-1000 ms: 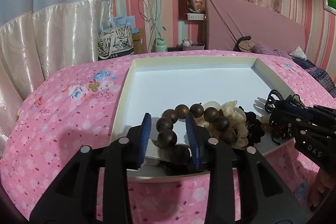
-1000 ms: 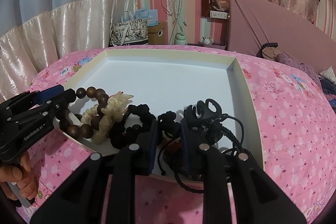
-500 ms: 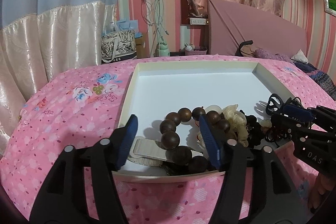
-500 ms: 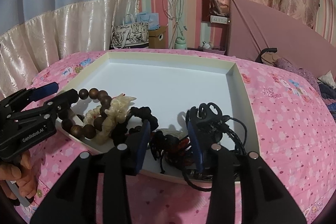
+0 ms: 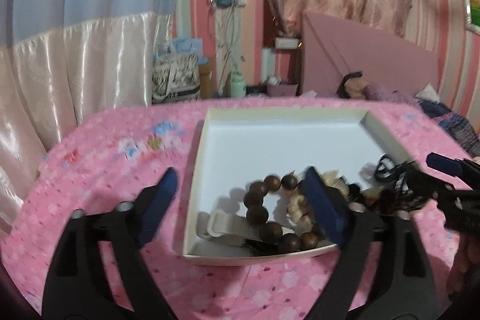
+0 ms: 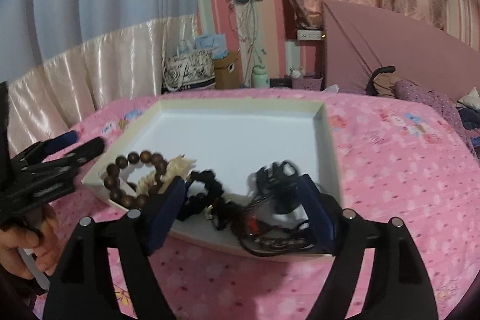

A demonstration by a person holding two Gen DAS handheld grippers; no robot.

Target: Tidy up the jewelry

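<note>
A shallow white tray (image 5: 282, 140) (image 6: 240, 137) lies on the pink floral bedspread. Along its near edge lie a brown wooden bead bracelet (image 5: 264, 212) (image 6: 120, 185), a cream carved bracelet (image 5: 300, 206) (image 6: 177, 167), a flat white strap (image 5: 228, 228), a black bead bracelet (image 6: 207, 185) and a tangle of black cords (image 6: 276, 200) (image 5: 396, 185). My left gripper (image 5: 243, 206) is open wide and empty, above the tray's near left corner. My right gripper (image 6: 243, 212) is open wide and empty, above the black cords. Each gripper shows in the other's view.
The far half of the tray holds nothing. The pink bedspread (image 5: 105, 170) (image 6: 405, 170) spreads to both sides. A pink headboard (image 6: 390, 50), curtains, a patterned bag (image 5: 175, 77) and a cardboard box (image 6: 225, 71) stand behind the bed.
Both grippers opened from narrow to wide and drew back and up from the tray. The left let go of the brown beads, the right of the black cords; both lie in the tray.
</note>
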